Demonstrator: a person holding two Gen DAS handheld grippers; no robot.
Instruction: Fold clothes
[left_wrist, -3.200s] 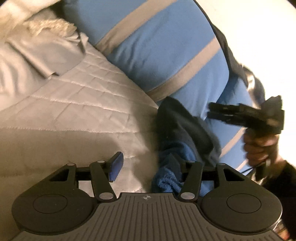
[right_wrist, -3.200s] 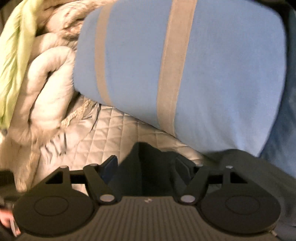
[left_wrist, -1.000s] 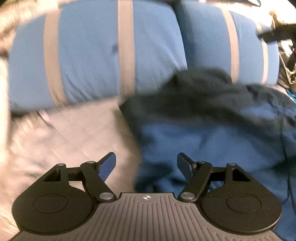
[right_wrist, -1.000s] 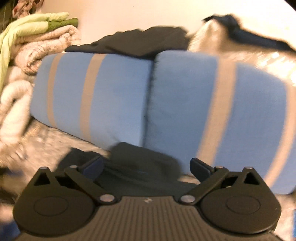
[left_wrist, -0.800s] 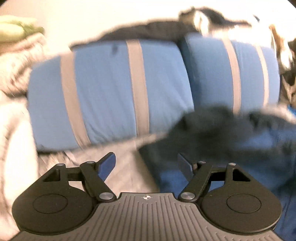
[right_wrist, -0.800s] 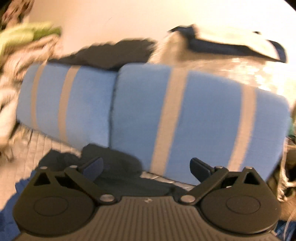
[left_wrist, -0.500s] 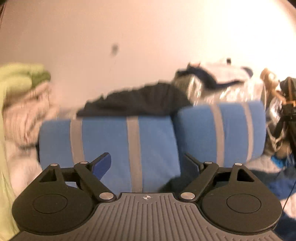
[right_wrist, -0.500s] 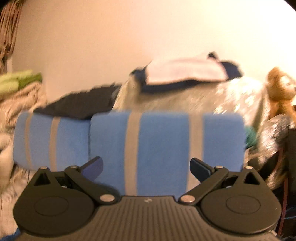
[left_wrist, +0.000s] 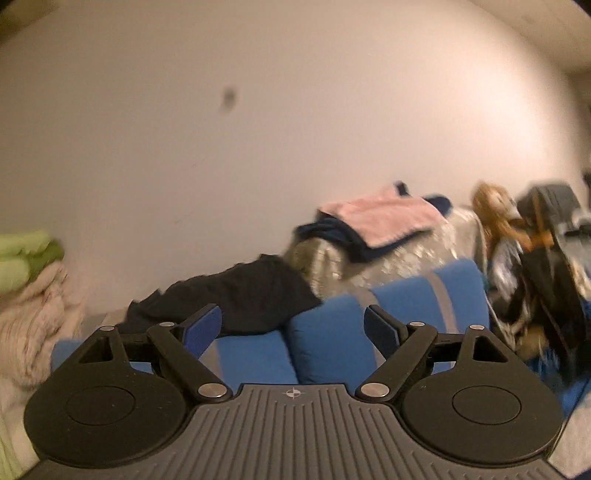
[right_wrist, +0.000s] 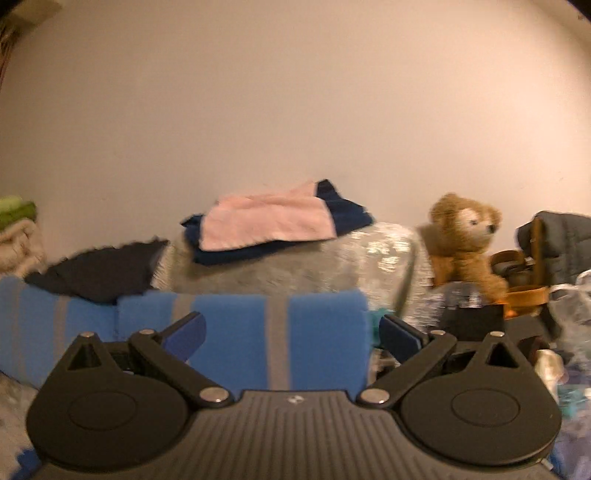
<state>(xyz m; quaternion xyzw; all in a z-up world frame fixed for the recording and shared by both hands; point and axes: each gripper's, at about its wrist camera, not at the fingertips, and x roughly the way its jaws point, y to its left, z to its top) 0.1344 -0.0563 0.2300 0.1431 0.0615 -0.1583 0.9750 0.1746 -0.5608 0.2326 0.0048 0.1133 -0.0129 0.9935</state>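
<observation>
Both grippers point up at the wall, above the bed. My left gripper is open with nothing between its fingers. My right gripper is also open and holds nothing. A black garment lies draped over the top of the blue grey-striped pillows; the right wrist view shows the same black garment and pillows. A pink towel rests on a navy cloth behind them. The blue garment that lay on the bed is below both views, apart from a blue patch at the right edge.
A brown teddy bear sits at the right beside a wooden basket and a grey jacket. Folded green and beige blankets are stacked at the left. A shiny wrapped bundle lies behind the pillows.
Both grippers have swung upward from the blue garment on the bed toward the wall. The garment has dropped out of view. Both stay open.
</observation>
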